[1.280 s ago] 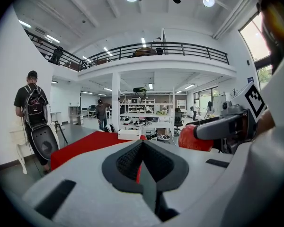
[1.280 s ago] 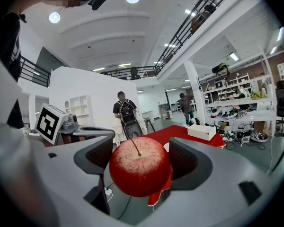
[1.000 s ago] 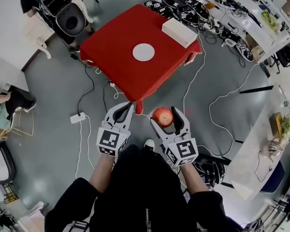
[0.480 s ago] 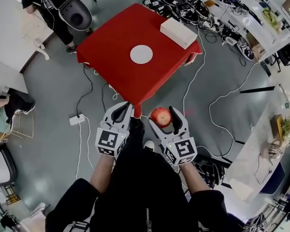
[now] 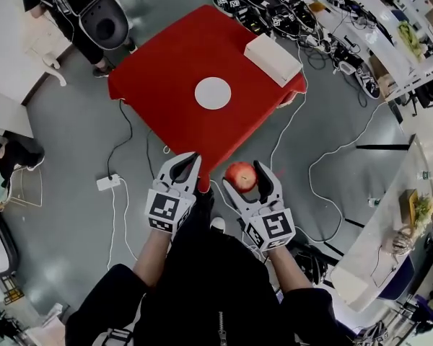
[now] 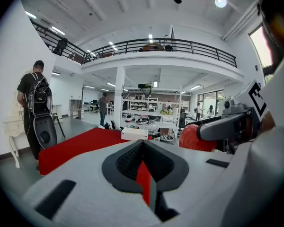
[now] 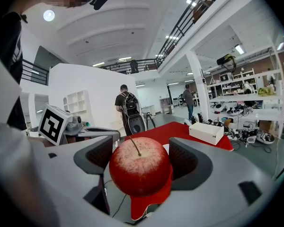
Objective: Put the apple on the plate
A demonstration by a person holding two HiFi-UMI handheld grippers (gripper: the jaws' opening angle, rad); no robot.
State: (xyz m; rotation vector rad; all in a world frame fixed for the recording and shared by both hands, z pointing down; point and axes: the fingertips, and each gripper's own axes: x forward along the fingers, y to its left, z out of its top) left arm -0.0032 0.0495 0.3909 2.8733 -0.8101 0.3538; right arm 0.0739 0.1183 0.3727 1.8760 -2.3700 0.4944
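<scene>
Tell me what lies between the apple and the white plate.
Only bare red tablecloth, plus a little grey floor near the apple; the head view shows it.

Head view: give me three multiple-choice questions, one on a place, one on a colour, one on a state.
1. The round white plate lies: A) on the red-clothed table B) on a chair C) on a shelf
2. The rectangular box on that table is: A) black B) white C) green
3. The right gripper is: A) open B) shut on the red apple C) resting on the table
Answers: A, it sits mid-cloth; B, plainly white; B, both jaws press the apple.
</scene>
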